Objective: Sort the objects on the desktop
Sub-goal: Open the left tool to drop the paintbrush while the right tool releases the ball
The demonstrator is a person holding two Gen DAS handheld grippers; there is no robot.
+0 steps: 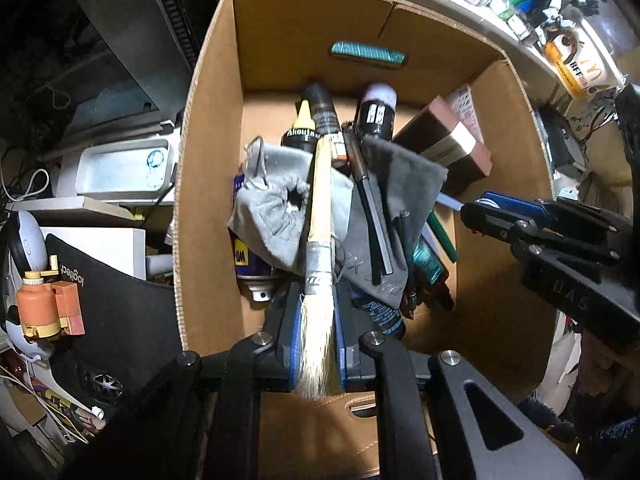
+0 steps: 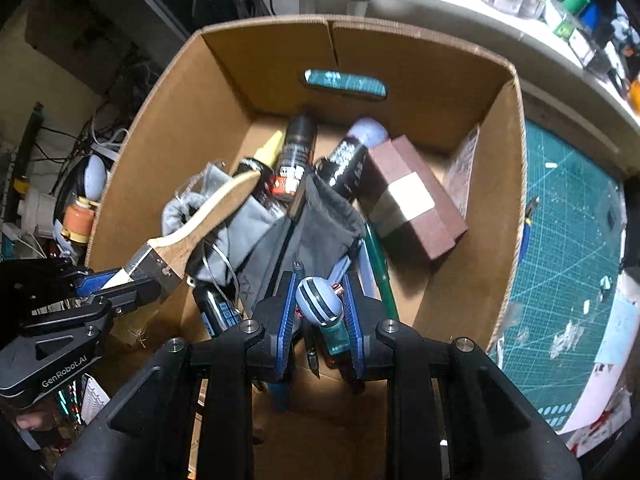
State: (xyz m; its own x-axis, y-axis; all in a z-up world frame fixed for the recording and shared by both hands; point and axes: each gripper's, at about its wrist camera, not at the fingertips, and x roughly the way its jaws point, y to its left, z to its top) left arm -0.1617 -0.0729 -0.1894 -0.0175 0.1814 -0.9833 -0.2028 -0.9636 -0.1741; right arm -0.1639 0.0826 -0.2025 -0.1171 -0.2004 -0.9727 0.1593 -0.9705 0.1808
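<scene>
We are pinching paintbrush [image 1: 319, 236] in left gripper [image 1: 318, 344], striped ball [image 2: 319, 307] in right gripper [image 2: 319, 312], both hovering over cardboard box [image 1: 208, 184] ahead.

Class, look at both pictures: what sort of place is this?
Probably a hobby workbench at home: a green cutting mat, small paint jars on a shelf, and a cardboard box of spray cans and tools.

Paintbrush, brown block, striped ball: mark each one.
Paintbrush [image 1: 320, 184], left wrist view, on the wooden handle.
Brown block [image 2: 416, 200], right wrist view, on its pale label.
Striped ball [image 2: 319, 301], right wrist view, on its front face.
</scene>
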